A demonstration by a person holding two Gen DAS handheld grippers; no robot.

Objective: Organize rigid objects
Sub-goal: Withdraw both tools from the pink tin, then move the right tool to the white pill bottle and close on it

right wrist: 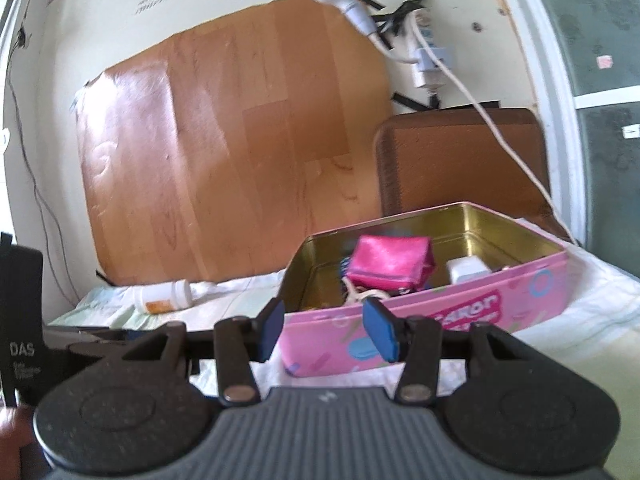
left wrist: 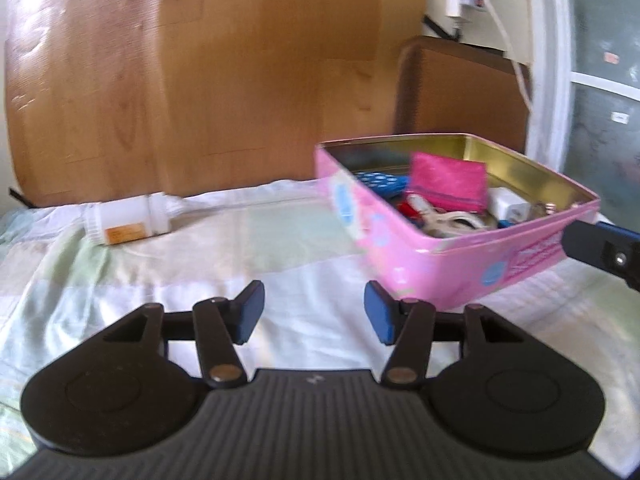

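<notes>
The white pill bottle is lying on its side on the bedsheet, ahead-left of the left gripper, long axis crosswise; both grippers' fingers are spread, holding nothing.

We count one pink tin, open, on the right of the cloth. Inside it we make out one pink pouch, one white block and one blue spotted item; the rest is a tangle too blurred to count. One white bottle lies on its side, far left.
</notes>
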